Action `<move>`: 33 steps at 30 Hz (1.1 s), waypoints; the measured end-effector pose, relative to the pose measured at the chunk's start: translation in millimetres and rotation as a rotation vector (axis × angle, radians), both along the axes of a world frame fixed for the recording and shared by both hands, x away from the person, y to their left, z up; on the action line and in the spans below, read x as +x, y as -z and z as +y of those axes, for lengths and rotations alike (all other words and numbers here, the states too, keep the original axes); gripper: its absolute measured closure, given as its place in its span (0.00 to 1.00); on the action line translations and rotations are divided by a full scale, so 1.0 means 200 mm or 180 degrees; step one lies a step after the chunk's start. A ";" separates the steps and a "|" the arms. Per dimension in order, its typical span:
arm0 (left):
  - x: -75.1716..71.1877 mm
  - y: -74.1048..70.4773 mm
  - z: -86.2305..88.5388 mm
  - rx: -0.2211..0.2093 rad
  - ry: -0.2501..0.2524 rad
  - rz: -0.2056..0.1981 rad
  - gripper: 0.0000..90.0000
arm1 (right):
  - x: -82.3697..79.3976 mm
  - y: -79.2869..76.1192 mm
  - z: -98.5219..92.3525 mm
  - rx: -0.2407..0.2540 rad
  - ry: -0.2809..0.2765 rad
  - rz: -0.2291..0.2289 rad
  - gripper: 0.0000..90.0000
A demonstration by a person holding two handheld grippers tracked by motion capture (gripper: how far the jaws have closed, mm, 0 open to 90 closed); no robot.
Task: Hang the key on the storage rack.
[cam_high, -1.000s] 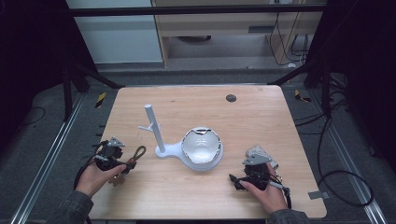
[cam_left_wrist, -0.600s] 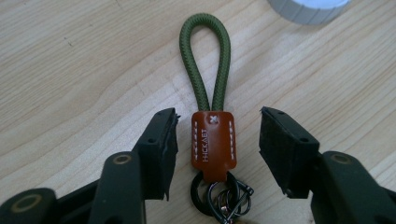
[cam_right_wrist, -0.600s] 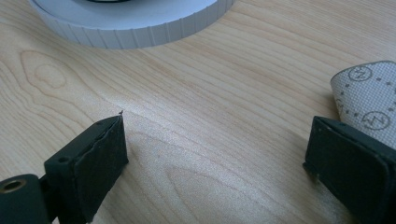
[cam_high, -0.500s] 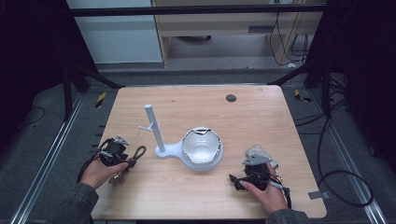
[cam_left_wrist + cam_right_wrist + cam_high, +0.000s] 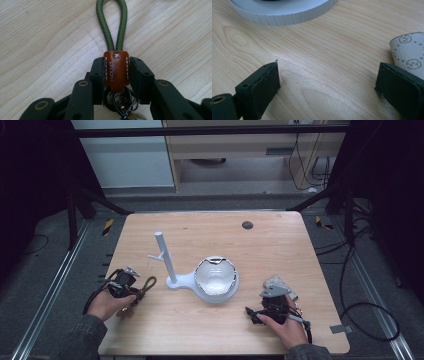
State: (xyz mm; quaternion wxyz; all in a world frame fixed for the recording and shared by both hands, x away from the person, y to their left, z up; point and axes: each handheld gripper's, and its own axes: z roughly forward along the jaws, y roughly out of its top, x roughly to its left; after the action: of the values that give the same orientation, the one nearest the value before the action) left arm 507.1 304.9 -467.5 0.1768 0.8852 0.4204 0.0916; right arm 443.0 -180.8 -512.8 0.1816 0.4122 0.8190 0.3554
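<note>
At the left front of the wooden table (image 5: 280, 250), the left gripper (image 5: 123, 283) rests low in the person's left hand (image 5: 107, 304), its jaws clamped from both sides on the brown leather tab (image 5: 116, 70) of a keychain strap. In the left gripper view the tab sits squarely between the two black pads, stitched in white along its edges and stamped with small lettering, while the green cord loop (image 5: 112, 23) runs forward from it and lies flat on the wood. Behind the tab, dark metal rings (image 5: 119, 100) hang between the jaws. In the high view the loop (image 5: 146, 284) points toward a white stand (image 5: 172, 270), whose upright post with a short side peg rises from a flat base just right of the gripper. Joined to that base is a white bowl (image 5: 215, 276) near the table's middle. At the right front, the right gripper (image 5: 270, 306) sits in the person's right hand (image 5: 286, 329) with its jaws spread wide and nothing between them; its own view shows bare wood between the pads, the ribbed white rim of the base (image 5: 284, 11) ahead, and a curled grey patterned sheet (image 5: 410, 52) beside the right-hand jaw. A small dark round spot (image 5: 247, 225) marks the table's far side
</note>
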 end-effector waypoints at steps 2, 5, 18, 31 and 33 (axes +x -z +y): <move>-0.01 -0.01 0.00 0.0019 -0.0023 -0.0046 0.73 | 0.00 0.00 0.00 -0.0002 -0.0002 0.0001 0.06; -0.04 -0.05 0.02 -0.0032 -0.0033 -0.0182 0.73 | 0.00 0.00 0.00 -0.0003 -0.0006 0.0001 0.06; -0.31 -0.23 0.05 -0.0508 -0.0022 -0.0925 0.74 | 0.00 0.00 0.00 0.0006 0.0001 0.0023 0.05; -0.48 -0.33 -0.03 -0.0771 0.0076 -0.1469 0.74 | 0.00 0.00 0.00 0.0002 -0.0002 0.0027 0.04; -0.49 -0.34 -0.03 -0.0783 0.0090 -0.1486 0.74 | 0.00 0.00 0.00 0.0002 -0.0002 0.0027 0.04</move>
State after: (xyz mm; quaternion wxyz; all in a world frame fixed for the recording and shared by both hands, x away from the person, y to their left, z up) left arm 408.7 299.2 -399.5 0.3765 0.8178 0.3638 0.2391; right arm 443.2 -180.2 -512.8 0.1779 0.4135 0.8198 0.3540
